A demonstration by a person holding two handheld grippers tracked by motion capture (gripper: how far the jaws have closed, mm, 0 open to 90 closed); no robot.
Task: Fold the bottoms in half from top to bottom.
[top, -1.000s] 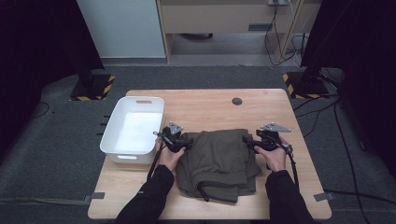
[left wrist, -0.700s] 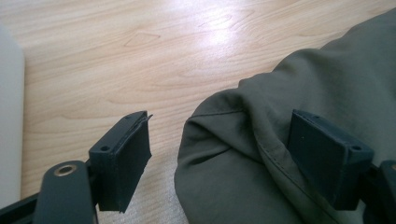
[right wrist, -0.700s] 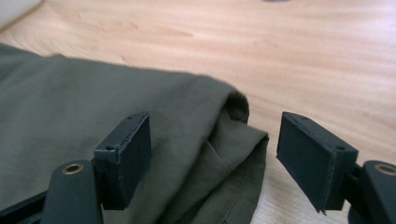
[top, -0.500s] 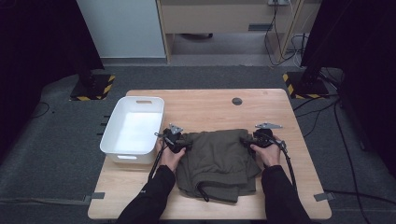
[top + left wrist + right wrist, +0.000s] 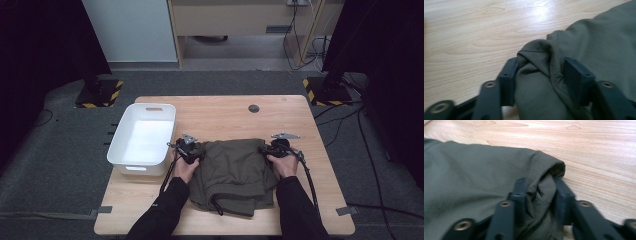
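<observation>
At centre frame, both my grippers pinch the far corners of an olive-green garment (image 5: 232, 172) on the wooden table (image 5: 220, 112).

My left gripper (image 5: 191, 150) and right gripper (image 5: 268, 148) have just been closing, each now bunching a cloth fold between its jaws; a white bin (image 5: 142, 137) sits at left, just beside the garment.
</observation>
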